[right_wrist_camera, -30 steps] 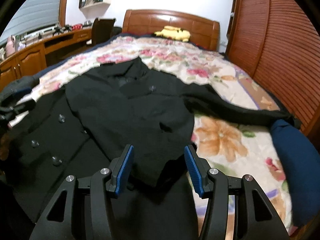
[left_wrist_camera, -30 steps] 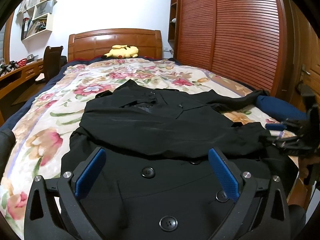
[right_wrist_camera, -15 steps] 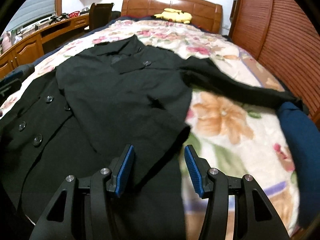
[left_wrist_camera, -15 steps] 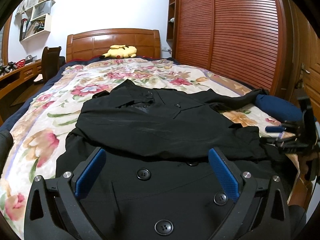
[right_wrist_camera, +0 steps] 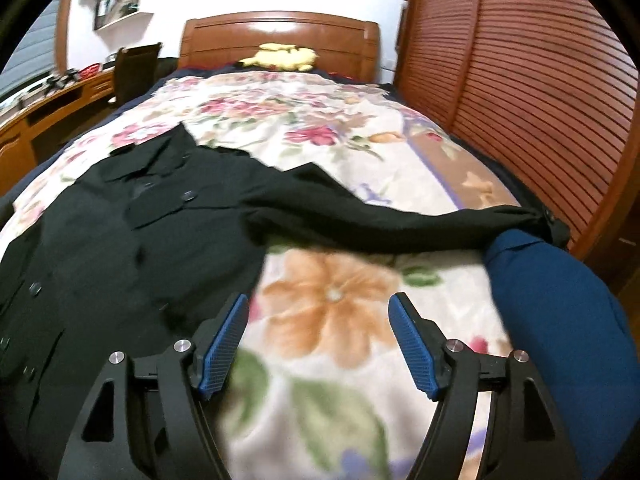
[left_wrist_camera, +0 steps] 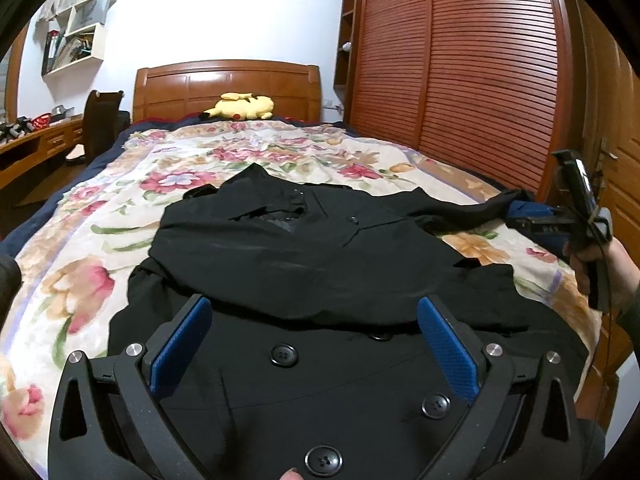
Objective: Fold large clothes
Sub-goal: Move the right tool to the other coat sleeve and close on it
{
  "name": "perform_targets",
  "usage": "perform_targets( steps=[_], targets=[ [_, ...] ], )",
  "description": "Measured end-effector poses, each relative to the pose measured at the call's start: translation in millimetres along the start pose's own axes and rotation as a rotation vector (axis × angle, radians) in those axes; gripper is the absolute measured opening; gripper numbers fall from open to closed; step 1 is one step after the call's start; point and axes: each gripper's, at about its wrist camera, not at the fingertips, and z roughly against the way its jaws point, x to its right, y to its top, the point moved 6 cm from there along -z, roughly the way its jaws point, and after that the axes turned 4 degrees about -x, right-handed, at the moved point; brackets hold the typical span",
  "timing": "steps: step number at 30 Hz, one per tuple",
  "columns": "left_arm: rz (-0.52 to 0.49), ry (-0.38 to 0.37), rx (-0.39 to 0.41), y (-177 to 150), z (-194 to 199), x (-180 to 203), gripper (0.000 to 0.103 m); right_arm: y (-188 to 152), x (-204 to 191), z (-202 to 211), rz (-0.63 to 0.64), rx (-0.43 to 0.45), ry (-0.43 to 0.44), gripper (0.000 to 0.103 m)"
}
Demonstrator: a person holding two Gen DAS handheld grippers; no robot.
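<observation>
While our left gripper [left_wrist_camera: 314,346] hovers over the hem end of the black double-breasted wool coat [left_wrist_camera: 320,264], its blue-padded fingers [left_wrist_camera: 182,346] are spread wide with nothing between them, and large black buttons [left_wrist_camera: 284,355] show in the gap. We see the coat lying face up along the bed with the floral quilt [left_wrist_camera: 120,208], collar toward the wooden headboard [left_wrist_camera: 228,84], one side already folded across the chest. Further right, its free black sleeve [right_wrist_camera: 400,222] stretches across the quilt toward the dark blue cushion [right_wrist_camera: 560,312] at the bed's edge, its cuff resting against that cushion. Our right gripper [right_wrist_camera: 320,340] hangs above bare quilt just beside the coat's right edge, fingers [right_wrist_camera: 412,346] wide apart and holding nothing. A yellow plush toy [left_wrist_camera: 240,106] sits by the headboard, and the slatted wooden wardrobe doors [left_wrist_camera: 480,72] stand along the right side.
</observation>
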Motion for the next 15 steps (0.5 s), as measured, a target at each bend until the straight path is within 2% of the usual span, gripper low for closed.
perform_targets(
  steps=[15],
  targets=[
    [0.009, 0.031, -0.023, -3, -9, -10, 0.103, 65, 56, -107, -0.218, -0.066, -0.034, 0.074]
  ],
)
